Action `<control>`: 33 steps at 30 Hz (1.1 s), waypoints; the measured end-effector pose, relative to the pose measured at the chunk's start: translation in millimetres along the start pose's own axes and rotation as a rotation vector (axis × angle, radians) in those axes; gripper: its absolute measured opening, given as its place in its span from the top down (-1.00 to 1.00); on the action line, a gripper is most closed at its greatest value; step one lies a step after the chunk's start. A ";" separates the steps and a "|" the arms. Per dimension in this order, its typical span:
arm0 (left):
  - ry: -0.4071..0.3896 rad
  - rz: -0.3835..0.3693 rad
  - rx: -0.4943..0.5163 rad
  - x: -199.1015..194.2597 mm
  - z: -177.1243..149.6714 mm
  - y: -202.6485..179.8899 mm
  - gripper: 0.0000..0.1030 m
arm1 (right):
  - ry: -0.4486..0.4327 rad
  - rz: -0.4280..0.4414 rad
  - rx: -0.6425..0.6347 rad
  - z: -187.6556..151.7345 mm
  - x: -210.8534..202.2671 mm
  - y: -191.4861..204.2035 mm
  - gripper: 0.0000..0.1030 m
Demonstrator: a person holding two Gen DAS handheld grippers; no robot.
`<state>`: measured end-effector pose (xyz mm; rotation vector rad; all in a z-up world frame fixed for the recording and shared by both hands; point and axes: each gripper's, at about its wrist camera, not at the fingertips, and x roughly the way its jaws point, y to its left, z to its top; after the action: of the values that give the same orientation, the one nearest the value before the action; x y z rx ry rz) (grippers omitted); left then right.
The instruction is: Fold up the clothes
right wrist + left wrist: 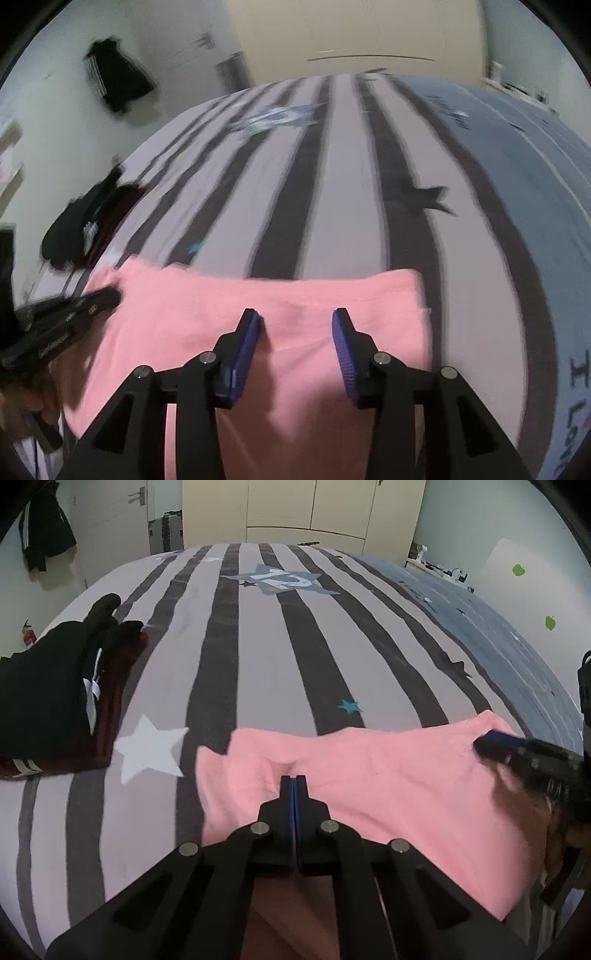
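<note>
Nearest, the left gripper [294,777] is seen with its fingers [286,788] pressed together, blue pads meeting with no gap; whether a thin fold of cloth is caught between them cannot be told, though the tips lie right at a small pucker in the pink garment [369,786]. Likewise close, the right gripper [295,317] is held over the same garment with its fingers [242,347] standing apart, and only flat pink fabric is seen between the pads, not pinched by them. The pink garment is spread across the near edge of the bed [258,646], folded into a broad band whose far edge runs across the stripes. In the left wrist view the right gripper is seen at the garment's right end; in the right wrist view the left gripper [110,293] is seen at its left end.

Farther out, a white star [149,749] is printed on the striped cover just left of the pink cloth. Beyond that, a pile of dark clothes [48,694] lies at the bed's left edge, well apart from the pink garment. At the far wall, cream wardrobe doors [306,506] and a hanging black jacket [44,531] are visible.
</note>
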<state>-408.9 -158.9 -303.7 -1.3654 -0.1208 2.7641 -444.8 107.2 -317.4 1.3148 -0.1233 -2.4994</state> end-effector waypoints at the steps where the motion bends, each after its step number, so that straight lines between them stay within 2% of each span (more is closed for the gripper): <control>1: -0.007 0.018 -0.021 -2.0 -0.8 6.1 0.95 | 0.006 -0.013 0.034 2.3 -0.1 -10.7 0.64; 3: -0.021 0.063 -0.071 -6.1 -2.5 19.8 0.94 | 0.016 -0.037 0.091 6.8 -0.9 -30.7 0.84; 5: -0.031 0.070 -0.150 -11.9 -3.9 39.6 0.93 | 0.006 -0.053 0.080 9.9 -6.5 -36.6 0.84; 7: -0.047 0.034 -0.200 -25.1 -6.0 51.3 0.93 | -0.023 -0.053 0.062 12.2 -18.5 -36.0 0.75; 12: -0.060 -0.049 -0.124 -65.2 -34.5 24.7 0.93 | -0.090 0.007 0.021 -4.4 -63.7 -15.3 0.66; 17: -0.022 -0.083 -0.084 -82.6 -75.9 -13.0 0.93 | -0.065 0.054 -0.008 -51.5 -95.7 23.4 0.66; 20: 0.007 -0.058 -0.062 -75.6 -97.1 -19.1 0.93 | -0.020 0.036 -0.043 -82.9 -95.9 34.6 0.66; 22: 0.009 -0.040 -0.049 -67.9 -106.4 -13.7 0.93 | 0.005 0.006 -0.036 -99.5 -89.9 27.0 0.67; 24: 0.003 -0.033 -0.043 -65.7 -107.9 -6.5 0.96 | 0.000 -0.024 -0.020 -102.4 -88.1 13.8 0.71; 25: 0.000 -0.031 -0.039 -66.0 -106.6 -3.3 0.96 | -0.003 -0.040 -0.010 -102.4 -87.6 6.5 0.85; 27: -0.001 -0.030 -0.020 -67.8 -106.8 0.4 0.96 | -0.008 -0.077 0.008 -102.0 -86.6 -8.4 0.88; 29: 0.000 -0.025 0.002 -68.4 -108.2 0.3 0.96 | -0.007 -0.128 0.036 -101.3 -85.3 -26.1 0.73; 30: -0.001 -0.022 0.014 -69.8 -108.9 -0.6 0.96 | -0.006 -0.137 0.061 -101.2 -84.6 -36.0 0.43; 31: -0.001 -0.017 0.019 -70.6 -108.6 -0.3 0.96 | -0.003 -0.149 0.080 -100.6 -83.5 -43.9 0.36; 33: -0.015 0.043 -0.005 -76.2 -107.3 6.2 0.96 | -0.001 -0.169 0.079 -97.6 -83.5 -51.5 0.36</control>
<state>-277.4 -166.6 -309.1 -1.3643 -0.1000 2.8110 -333.1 188.8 -318.8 1.4096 -0.1169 -2.6608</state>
